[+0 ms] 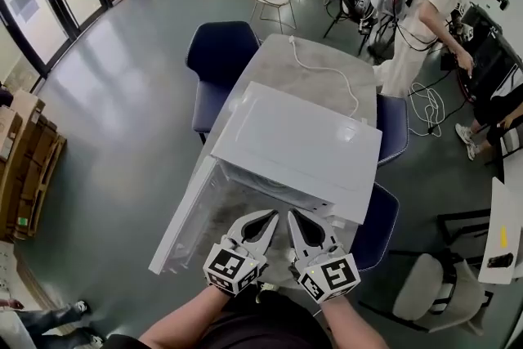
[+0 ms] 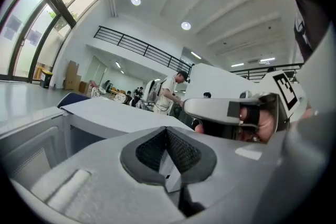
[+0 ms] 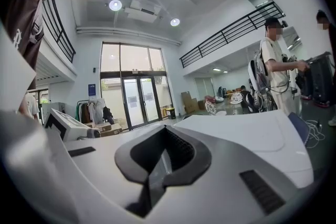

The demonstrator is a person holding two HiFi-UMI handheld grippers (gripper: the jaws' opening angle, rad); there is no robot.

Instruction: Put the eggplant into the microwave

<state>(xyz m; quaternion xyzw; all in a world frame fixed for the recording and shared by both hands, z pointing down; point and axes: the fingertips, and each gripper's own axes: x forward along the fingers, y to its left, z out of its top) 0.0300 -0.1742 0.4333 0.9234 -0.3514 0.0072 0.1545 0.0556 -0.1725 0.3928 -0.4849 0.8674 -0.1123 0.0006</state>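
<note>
While both tools hover shut over the table's near edge, the microwave (image 1: 298,147) stands with its door (image 1: 176,233) open.

Side by side in front of the oven's open mouth, the left hand-held gripper (image 1: 268,218) and the right hand-held gripper (image 1: 298,221) each have their jaws pressed together with nothing between them (each gripper's own view shows the dark pads meeting). The white microwave sits at the near end of the grey table (image 1: 306,84), its door swung out toward the near left corner. A white cable (image 1: 327,69) trails across the bare far end of the table. A dark blue chair (image 1: 221,53) stands at the far left corner, and a person (image 1: 425,20) stands beyond the far right corner. The eggplant shows in no view, so I cannot tell where it lies.
</note>
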